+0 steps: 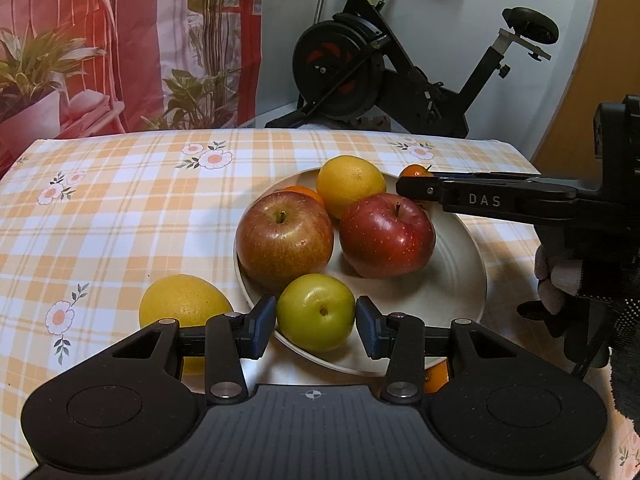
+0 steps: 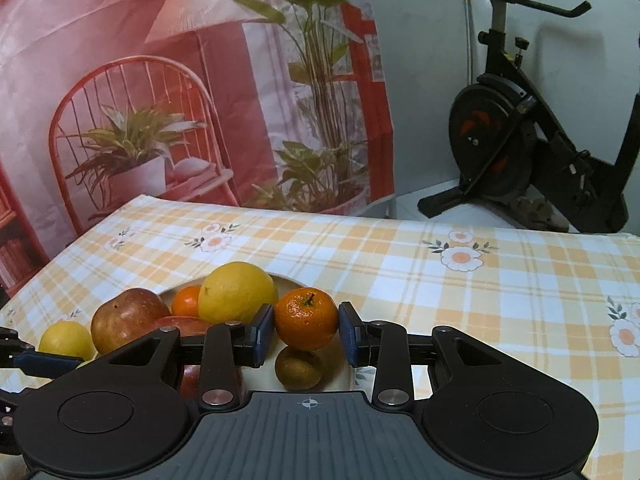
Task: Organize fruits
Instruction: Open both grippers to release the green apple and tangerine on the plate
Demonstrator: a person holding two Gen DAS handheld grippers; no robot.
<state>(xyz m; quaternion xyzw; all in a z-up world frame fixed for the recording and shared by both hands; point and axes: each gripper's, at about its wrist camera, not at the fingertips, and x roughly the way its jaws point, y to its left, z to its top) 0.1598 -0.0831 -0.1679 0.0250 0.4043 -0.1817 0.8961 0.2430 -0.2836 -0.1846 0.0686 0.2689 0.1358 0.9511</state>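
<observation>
My left gripper [image 1: 316, 324] is shut on a green plum [image 1: 316, 310] at the near rim of the cream plate [image 1: 460, 280]. On the plate lie two red apples [image 1: 285, 240] [image 1: 387, 236], a yellow lemon [image 1: 351, 190] and a small orange [image 1: 306, 193] half hidden behind them. My right gripper [image 2: 306, 336] is shut on a mandarin [image 2: 306, 318] and holds it above the plate's far right side; it reaches in from the right in the left wrist view [image 1: 412, 190]. Under the mandarin a small brownish-green fruit [image 2: 298, 368] lies on the plate [image 2: 288, 278].
A second lemon [image 1: 180, 304] lies on the checked tablecloth [image 1: 120, 208] left of the plate. Part of an orange fruit [image 1: 436, 376] shows by the plate's near right rim. A gloved hand [image 1: 560, 280] holds the right gripper. Behind the table stand an exercise bike [image 1: 380, 68] and a printed backdrop [image 1: 120, 40].
</observation>
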